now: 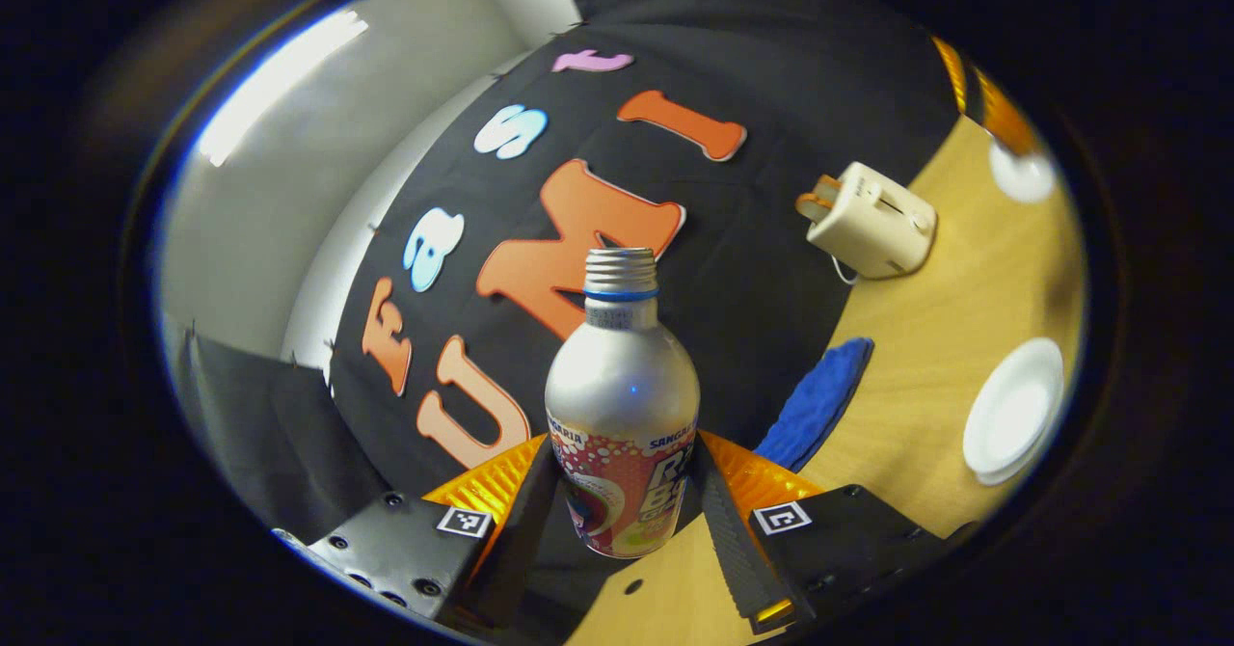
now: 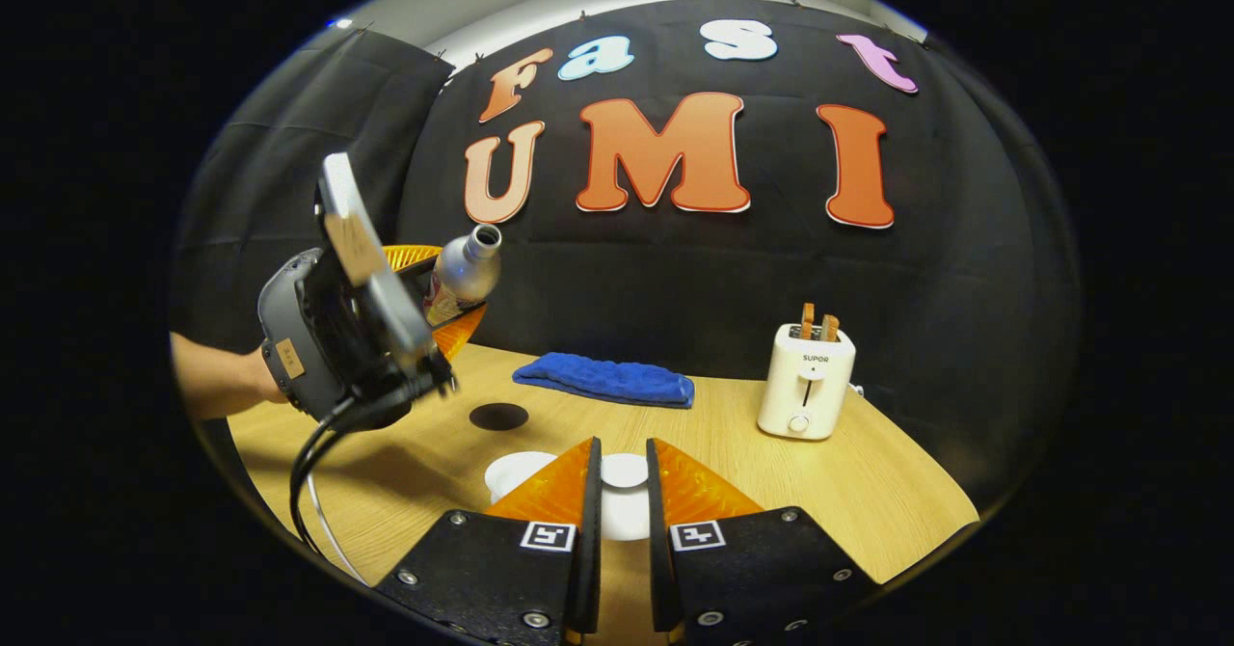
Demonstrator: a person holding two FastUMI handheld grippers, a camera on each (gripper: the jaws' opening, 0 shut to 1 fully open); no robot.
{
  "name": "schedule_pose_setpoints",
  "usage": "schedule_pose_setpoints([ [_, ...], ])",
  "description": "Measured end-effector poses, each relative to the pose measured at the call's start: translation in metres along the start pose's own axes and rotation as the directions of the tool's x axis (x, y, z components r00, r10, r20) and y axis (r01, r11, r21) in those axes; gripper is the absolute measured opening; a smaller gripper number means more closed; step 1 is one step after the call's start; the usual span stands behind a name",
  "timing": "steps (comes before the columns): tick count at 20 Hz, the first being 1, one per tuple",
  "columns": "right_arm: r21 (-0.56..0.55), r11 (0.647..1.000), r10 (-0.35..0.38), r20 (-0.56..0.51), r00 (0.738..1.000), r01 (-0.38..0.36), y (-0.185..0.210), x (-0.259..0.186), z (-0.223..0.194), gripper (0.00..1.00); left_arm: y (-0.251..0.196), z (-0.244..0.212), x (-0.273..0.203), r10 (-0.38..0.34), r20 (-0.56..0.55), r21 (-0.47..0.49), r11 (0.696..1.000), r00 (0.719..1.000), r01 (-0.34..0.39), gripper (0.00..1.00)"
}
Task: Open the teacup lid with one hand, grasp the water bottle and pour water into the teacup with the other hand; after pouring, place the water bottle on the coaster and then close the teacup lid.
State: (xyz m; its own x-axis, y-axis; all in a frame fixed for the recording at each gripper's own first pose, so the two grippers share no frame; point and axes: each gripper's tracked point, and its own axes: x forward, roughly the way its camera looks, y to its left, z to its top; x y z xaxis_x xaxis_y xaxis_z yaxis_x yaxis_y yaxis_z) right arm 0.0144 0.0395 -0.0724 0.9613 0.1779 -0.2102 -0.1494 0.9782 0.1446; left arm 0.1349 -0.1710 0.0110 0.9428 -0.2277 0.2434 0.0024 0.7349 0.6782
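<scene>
My left gripper (image 1: 625, 458) is shut on the lower body of a silver water bottle (image 1: 622, 386) whose threaded neck has no cap. In the right gripper view the bottle (image 2: 465, 272) hangs tilted above the table's left side, its mouth pointing up and to the right, with the left gripper (image 2: 442, 294) held by a hand. My right gripper (image 2: 622, 448) is shut on the white teacup lid (image 2: 624, 472), lifted off. The white teacup (image 2: 511, 474) stands just left of it, partly hidden behind a finger. Farther back lies a black round coaster (image 2: 498, 417). From the left gripper view I see the open teacup (image 1: 1012, 410), the lid (image 1: 1022, 175) and the right gripper (image 1: 983, 96).
A blue cloth (image 2: 605, 379) lies near the back wall on the wooden table (image 2: 868, 492). A cream toaster (image 2: 806, 381) with two slices stands at the back right. A black cable (image 2: 307, 472) hangs from the left gripper to the table's left edge.
</scene>
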Motion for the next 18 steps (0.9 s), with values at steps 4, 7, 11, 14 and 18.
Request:
schedule_pose_setpoints([
  [4,-0.021,1.000,0.010,0.004,1.000,-0.010,0.012,0.010,0.011,0.22,0.024,-0.005,0.012,0.046,-0.050,-0.345,0.937,0.998,-0.060,0.83],
  [7,-0.028,0.999,0.020,0.002,1.000,-0.020,0.022,0.021,0.013,0.22,0.028,-0.018,0.030,0.015,-0.098,-0.540,0.839,0.995,-0.066,0.79],
  [11,-0.029,0.999,0.029,-0.021,0.999,-0.029,0.029,0.031,0.008,0.22,0.024,-0.055,0.049,-0.056,-0.163,-0.702,0.708,0.985,-0.076,0.83],
  [14,-0.024,0.999,0.033,-0.034,0.999,-0.034,0.030,0.038,0.003,0.22,0.012,-0.085,0.060,-0.092,-0.206,-0.747,0.657,0.974,-0.096,0.87],
  [18,-0.027,0.999,0.041,-0.065,0.997,-0.043,0.032,0.046,-0.008,0.22,-0.018,-0.122,0.063,-0.193,-0.260,-0.817,0.566,0.946,-0.110,0.83],
])
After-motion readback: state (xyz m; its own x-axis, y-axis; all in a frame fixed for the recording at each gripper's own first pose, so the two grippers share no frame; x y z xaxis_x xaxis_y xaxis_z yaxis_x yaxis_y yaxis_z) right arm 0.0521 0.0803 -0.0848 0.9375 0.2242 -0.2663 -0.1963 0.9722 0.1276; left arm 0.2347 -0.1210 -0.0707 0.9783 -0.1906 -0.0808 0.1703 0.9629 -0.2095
